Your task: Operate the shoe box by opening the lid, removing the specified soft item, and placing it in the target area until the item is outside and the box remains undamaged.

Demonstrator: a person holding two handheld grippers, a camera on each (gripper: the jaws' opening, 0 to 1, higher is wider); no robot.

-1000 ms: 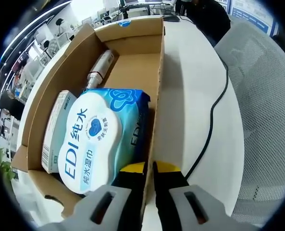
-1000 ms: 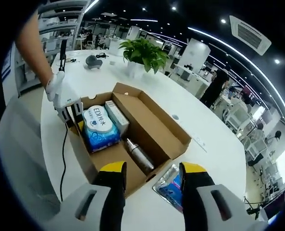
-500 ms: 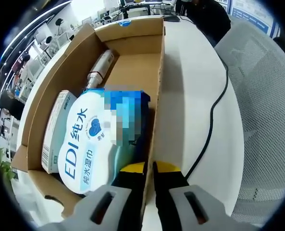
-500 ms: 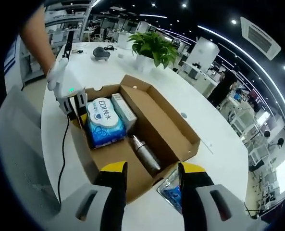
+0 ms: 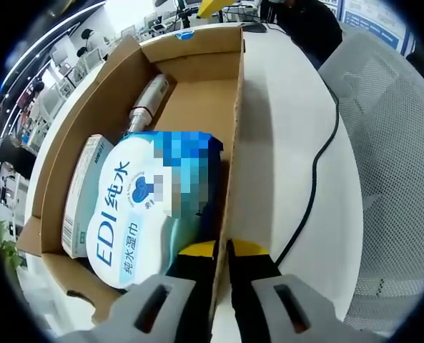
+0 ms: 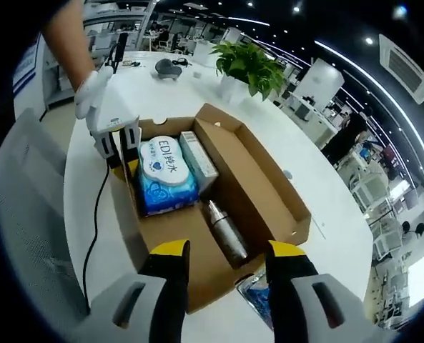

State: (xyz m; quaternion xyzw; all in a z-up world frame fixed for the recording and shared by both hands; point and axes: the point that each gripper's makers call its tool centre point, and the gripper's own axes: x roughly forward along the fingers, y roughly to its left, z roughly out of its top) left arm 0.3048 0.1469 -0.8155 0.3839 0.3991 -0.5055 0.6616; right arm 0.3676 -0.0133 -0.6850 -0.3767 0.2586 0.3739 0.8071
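Note:
The open cardboard shoe box (image 5: 237, 107) lies on a white table. Inside it a soft blue-and-white wet wipes pack (image 5: 136, 207) rests beside a white carton (image 5: 83, 186), with a steel bottle (image 5: 149, 103) further in. My left gripper (image 5: 224, 251) is shut on the box's side wall near the corner by the pack. From the right gripper view the same box (image 6: 269, 186), wipes pack (image 6: 166, 175), bottle (image 6: 226, 232) and left gripper (image 6: 122, 146), held by a gloved hand, lie below. My right gripper (image 6: 222, 254) hangs open above the box's near end, holding nothing.
A black cable (image 5: 315, 171) runs over the table beside the box. A grey mesh chair (image 5: 397, 143) stands at the table edge. A blue packet (image 6: 258, 296) lies on the table outside the box. A potted plant (image 6: 251, 64) stands at the far side.
The right gripper view has shifted in over the box, so the box looks larger and more central. My left gripper keeps its grip on the wall, unmoved.

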